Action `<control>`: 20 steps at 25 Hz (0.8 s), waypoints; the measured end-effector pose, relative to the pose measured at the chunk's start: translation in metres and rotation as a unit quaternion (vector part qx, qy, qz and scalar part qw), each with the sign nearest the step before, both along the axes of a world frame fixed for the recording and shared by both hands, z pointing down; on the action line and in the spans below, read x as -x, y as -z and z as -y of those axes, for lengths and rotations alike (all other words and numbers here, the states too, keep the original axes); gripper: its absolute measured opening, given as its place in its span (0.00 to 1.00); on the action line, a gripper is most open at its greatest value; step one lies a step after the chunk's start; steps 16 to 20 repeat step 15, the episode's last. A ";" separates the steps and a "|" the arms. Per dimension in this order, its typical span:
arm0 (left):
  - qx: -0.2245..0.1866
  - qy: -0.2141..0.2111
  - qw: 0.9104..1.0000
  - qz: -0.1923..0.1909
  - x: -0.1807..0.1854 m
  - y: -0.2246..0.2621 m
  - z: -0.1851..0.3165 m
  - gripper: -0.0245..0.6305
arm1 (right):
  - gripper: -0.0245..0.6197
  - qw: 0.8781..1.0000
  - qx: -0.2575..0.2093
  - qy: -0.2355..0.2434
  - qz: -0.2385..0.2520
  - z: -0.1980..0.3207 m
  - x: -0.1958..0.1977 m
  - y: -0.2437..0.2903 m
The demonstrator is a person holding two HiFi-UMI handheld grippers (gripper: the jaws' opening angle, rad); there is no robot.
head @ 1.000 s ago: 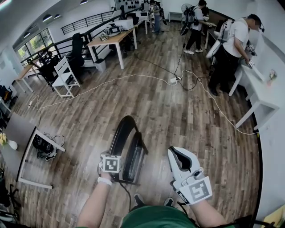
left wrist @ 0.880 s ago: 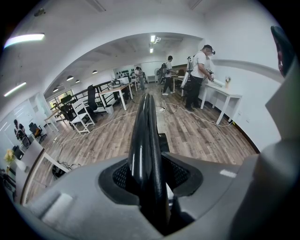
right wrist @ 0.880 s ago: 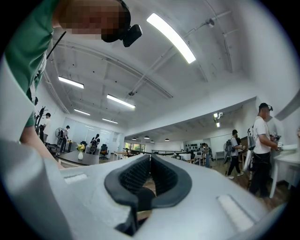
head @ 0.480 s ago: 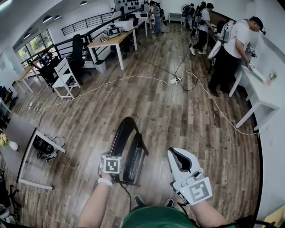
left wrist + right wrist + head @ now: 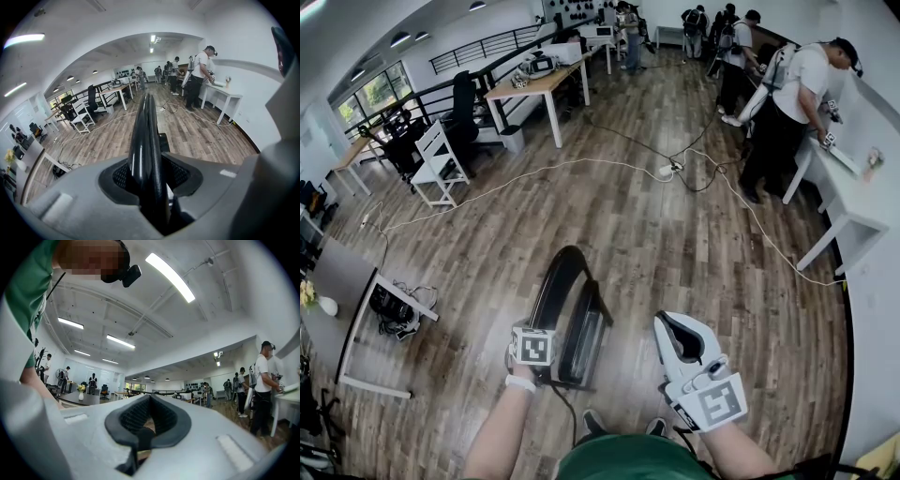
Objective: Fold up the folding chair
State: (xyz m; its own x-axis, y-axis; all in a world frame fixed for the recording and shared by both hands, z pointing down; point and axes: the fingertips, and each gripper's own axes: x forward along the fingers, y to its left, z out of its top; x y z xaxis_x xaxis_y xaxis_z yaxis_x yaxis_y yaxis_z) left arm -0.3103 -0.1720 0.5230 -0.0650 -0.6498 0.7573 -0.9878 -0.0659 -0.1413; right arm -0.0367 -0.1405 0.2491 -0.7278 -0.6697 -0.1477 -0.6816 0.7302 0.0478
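Only distant people [image 5: 736, 56] had walked on; the left tool [image 5: 151, 187] gripped the folding chair [image 5: 572, 300], the right tool [image 5: 673, 326] beside it closed, empty.

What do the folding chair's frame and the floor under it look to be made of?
Folding chair's frame: glossy black tube, probably painted metal; long bright highlights run along it, though hard plastic is possible.
Floor: brown wood-look planks with visible grain and seams, low sheen; real wood or laminate, cannot tell.
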 end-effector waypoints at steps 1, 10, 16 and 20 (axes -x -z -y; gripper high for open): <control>-0.001 0.000 1.000 0.001 0.001 0.000 0.000 0.26 | 0.05 1.000 0.000 0.000 0.001 0.000 0.000 -0.001; 0.000 -0.002 1.000 -0.001 0.005 -0.001 0.003 0.26 | 0.05 1.000 0.006 -0.003 0.001 0.007 0.004 -0.004; -0.004 -0.001 1.000 0.002 0.010 -0.005 0.006 0.26 | 0.05 1.000 0.005 -0.002 0.001 0.009 0.006 -0.009; -0.004 -0.001 1.000 0.002 0.010 -0.005 0.006 0.26 | 0.05 1.000 0.005 -0.002 0.001 0.009 0.006 -0.009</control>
